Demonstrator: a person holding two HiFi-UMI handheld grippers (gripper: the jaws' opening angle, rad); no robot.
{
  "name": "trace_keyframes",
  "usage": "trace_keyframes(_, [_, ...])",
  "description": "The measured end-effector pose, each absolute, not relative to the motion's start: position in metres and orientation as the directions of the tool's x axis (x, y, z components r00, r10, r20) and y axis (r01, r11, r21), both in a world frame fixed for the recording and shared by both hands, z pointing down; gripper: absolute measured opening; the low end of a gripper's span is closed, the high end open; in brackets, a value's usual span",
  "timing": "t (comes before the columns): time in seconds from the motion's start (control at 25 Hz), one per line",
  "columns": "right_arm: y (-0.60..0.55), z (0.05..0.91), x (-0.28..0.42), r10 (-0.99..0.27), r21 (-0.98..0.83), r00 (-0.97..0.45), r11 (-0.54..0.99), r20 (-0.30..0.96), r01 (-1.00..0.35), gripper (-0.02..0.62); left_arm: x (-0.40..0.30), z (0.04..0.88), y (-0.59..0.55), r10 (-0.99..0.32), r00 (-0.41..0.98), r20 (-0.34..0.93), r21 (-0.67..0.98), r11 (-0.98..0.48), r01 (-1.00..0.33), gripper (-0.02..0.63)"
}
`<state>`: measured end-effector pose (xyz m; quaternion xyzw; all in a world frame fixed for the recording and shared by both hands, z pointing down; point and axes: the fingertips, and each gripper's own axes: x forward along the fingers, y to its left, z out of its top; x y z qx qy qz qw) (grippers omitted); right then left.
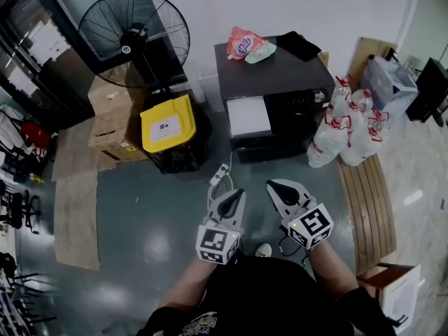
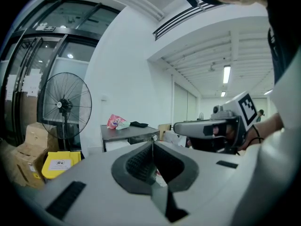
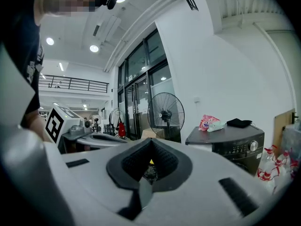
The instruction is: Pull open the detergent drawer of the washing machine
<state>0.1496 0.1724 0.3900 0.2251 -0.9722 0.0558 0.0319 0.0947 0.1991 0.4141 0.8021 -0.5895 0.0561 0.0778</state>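
The washing machine [image 1: 280, 72] stands by the far wall. Its white detergent drawer [image 1: 248, 116] sits left of the dark control panel and looks flush with the front. Well short of it, the person holds both forearms forward over the floor [image 1: 154, 208]. The left hand-held gripper [image 1: 239, 194] and the right hand-held gripper [image 1: 273, 185] are side by side and close to level, noses aimed toward the machine. Each has its jaws pressed together with nothing between them. A white power strip [image 1: 220, 175] lies on the floor just ahead of the left one, and a band of bare grey-green floor separates the tips from the machine's front. The way is hemmed on the left by a yellow-lidded bin [image 1: 166, 123], cardboard boxes [image 1: 112, 117] and a pedestal fan [image 1: 133, 30]. On the right, white plastic bags [image 1: 346, 128] crowd the machine's corner beside a wooden bench [image 1: 367, 201]. A pink snack packet [image 1: 245, 44] and a black cloth [image 1: 299, 45] rest on the machine's top.
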Motion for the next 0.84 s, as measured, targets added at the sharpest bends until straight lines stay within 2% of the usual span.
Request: trace_keyframes(0.84, [0.1690,0.3915,0.1430,-0.423,-0.098,-0.902,0.897,0.089,-0.430,0.003,0.0880,0.4101,0.1961,-0.937,0.296,0.183,0.043,-0.294,-0.955,0.011])
